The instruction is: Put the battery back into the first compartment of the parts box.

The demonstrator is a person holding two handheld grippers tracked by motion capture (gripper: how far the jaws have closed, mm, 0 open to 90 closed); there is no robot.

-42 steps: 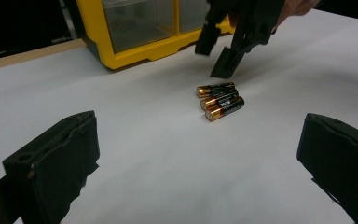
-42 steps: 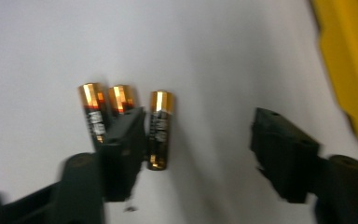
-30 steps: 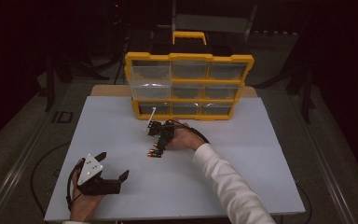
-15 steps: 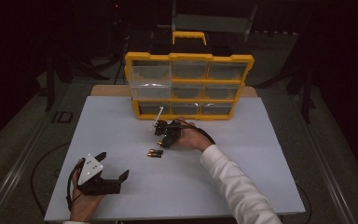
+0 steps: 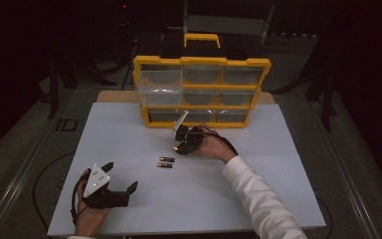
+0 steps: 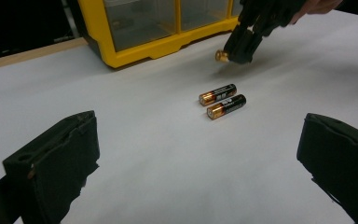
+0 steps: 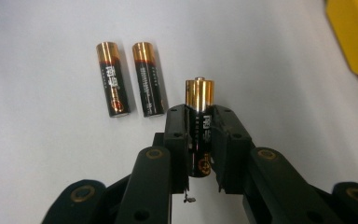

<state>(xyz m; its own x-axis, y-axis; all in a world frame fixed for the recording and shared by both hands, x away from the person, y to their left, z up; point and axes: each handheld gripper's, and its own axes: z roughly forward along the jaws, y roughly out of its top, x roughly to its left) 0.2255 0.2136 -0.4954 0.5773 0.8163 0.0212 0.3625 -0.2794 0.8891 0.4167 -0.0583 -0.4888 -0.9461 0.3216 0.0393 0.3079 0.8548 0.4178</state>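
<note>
Holding a third battery [image 7: 199,122] clamped between my right gripper [image 5: 185,141] jaws, just above the table [image 5: 258,189] near the yellow organizer [image 5: 202,92]. Two batteries [image 5: 165,162] lie side by side nearby. My left gripper [image 5: 110,189] rests wide open, empty. I'd lower level, parallel beside them, before releasing.

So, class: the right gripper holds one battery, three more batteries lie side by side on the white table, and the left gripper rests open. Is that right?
Not quite: two batteries lie side by side on the white table, not three, as the right gripper view shows. The right gripper does hold one battery, and the left gripper does rest open.
</note>
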